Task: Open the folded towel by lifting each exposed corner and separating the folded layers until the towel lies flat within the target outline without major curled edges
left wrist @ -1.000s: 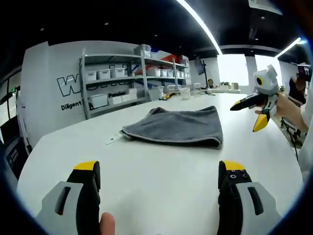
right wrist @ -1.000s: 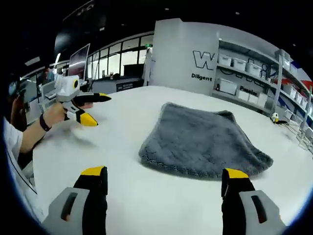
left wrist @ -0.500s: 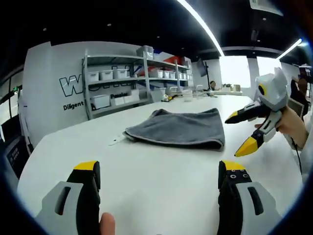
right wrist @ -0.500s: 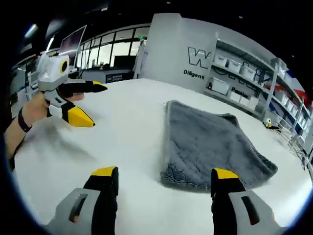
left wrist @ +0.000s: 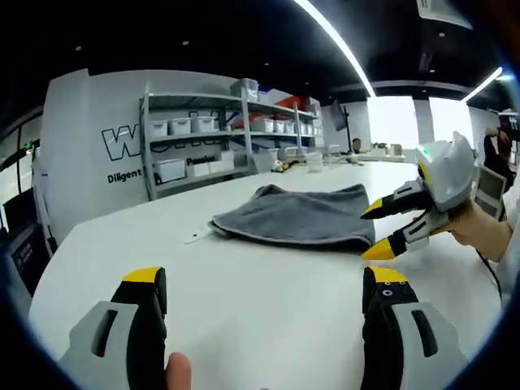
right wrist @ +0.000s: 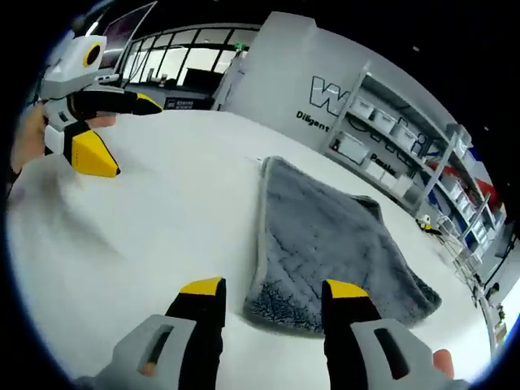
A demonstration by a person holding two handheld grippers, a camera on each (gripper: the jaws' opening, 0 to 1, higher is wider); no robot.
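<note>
The folded towel point(left wrist: 296, 218) is lying on the table point(left wrist: 244, 301), at twelve o'clock from the left tool point(left wrist: 264, 305); the right tool point(left wrist: 378, 229) is hovering at its two o'clock corner; shelves point(left wrist: 219, 134) are standing behind.

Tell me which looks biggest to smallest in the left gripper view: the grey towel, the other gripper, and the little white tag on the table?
1. Folded grey fluffy towel.
2. Right gripper, white with yellow tips; it sits nearer the camera, so it may look bigger than it is.
3. Small white tag beside the towel, clearly smallest.
</note>
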